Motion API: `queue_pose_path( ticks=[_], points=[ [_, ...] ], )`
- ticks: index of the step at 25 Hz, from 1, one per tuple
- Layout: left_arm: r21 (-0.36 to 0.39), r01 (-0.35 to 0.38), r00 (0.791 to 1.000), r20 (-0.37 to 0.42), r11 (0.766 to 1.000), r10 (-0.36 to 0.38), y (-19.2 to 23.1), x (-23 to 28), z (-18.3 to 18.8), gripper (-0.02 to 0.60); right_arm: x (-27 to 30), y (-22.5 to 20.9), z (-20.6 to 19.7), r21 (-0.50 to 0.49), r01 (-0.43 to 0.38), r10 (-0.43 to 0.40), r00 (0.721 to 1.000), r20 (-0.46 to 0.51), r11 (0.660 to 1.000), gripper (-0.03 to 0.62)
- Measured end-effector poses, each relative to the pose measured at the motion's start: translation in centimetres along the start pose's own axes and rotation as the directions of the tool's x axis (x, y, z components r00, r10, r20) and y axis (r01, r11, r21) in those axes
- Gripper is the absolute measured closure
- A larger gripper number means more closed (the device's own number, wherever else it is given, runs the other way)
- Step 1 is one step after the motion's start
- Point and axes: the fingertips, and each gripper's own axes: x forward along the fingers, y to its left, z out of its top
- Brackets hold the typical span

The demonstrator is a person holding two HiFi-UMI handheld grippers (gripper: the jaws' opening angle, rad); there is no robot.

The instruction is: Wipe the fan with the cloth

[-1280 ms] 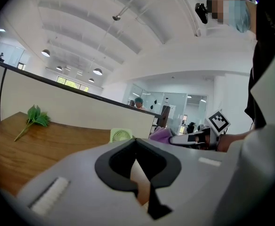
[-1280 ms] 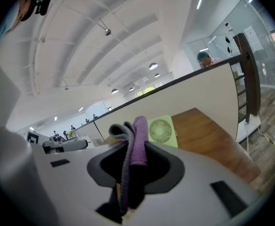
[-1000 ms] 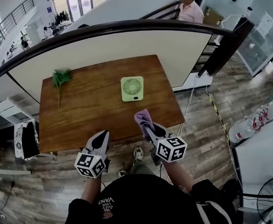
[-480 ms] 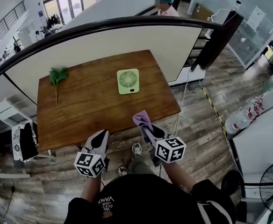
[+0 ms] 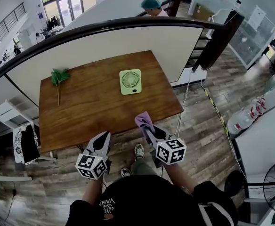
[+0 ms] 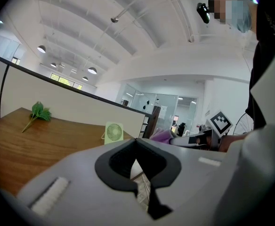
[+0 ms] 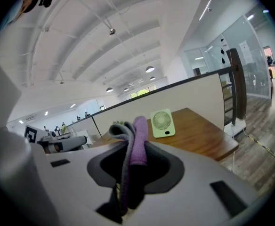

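**What Each Thing Is Made Of**

The table (image 5: 95, 107) is brown wood. It is smooth, with a soft shine and dark grain lines. The fan (image 5: 130, 81) is light green plastic, smooth and dull. The cloth (image 5: 143, 122) is soft-looking fabric, purple and grey, not shiny. The left gripper (image 5: 103, 135) and the right gripper (image 5: 146, 127) are pale grey plastic, smooth and dull, with a black lining inside. The floor (image 5: 208, 121) is grey-brown wood boards. The rail (image 5: 104, 28) is dark and shiny.
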Motion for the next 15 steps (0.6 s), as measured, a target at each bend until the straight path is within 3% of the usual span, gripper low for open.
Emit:
queue_pose_path(
  ticks=[15],
  points=[
    [-0.017, 0.001, 1.0, -0.009, 1.0, -0.001, 0.63, 0.37, -0.53, 0.569, 0.86, -0.04, -0.07, 0.001, 0.008, -0.008, 1.0, -0.006, 1.0, 0.497]
  ],
)
